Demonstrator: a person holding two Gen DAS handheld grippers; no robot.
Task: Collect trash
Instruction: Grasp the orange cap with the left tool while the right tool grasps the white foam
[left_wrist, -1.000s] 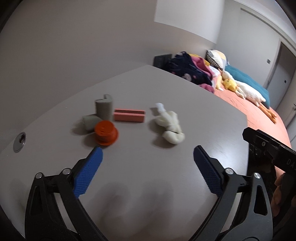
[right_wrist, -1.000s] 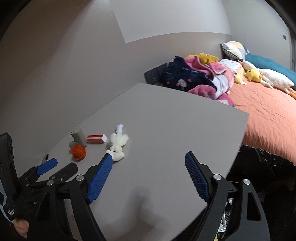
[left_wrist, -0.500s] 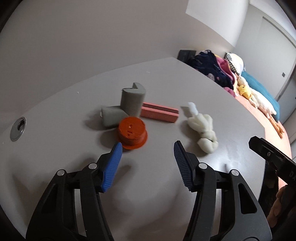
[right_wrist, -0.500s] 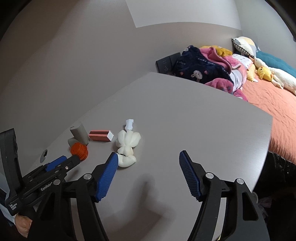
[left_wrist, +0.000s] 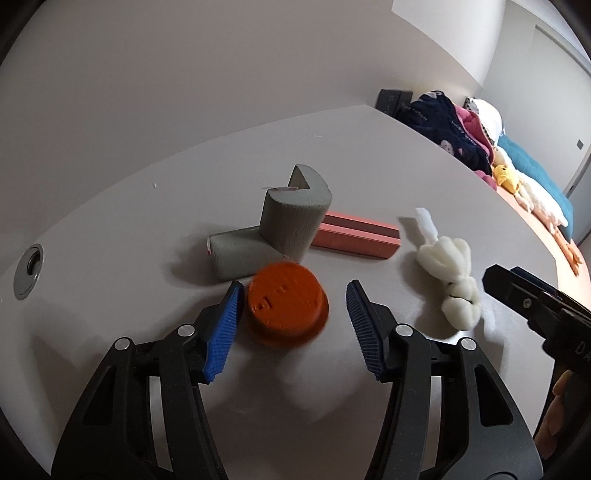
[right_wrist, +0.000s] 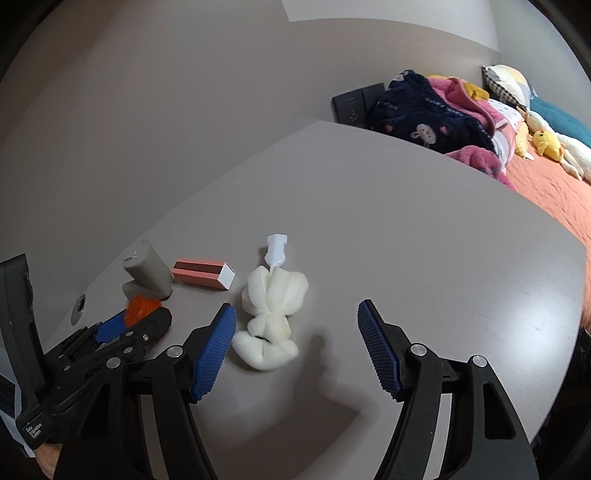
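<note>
An orange round cap (left_wrist: 286, 304) lies flat on the grey worktop (left_wrist: 369, 155), touching a grey L-shaped foam piece (left_wrist: 269, 229) behind it. A pink rectangular box (left_wrist: 356, 236) lies on its side just beside the foam. A knotted white wad (right_wrist: 271, 314) lies apart.

A bed (right_wrist: 554, 192) with an orange cover lay beyond the grey table (right_wrist: 406, 240), piled with dark and pink clothes (right_wrist: 436, 118) and plush ducks (right_wrist: 546, 142).
</note>
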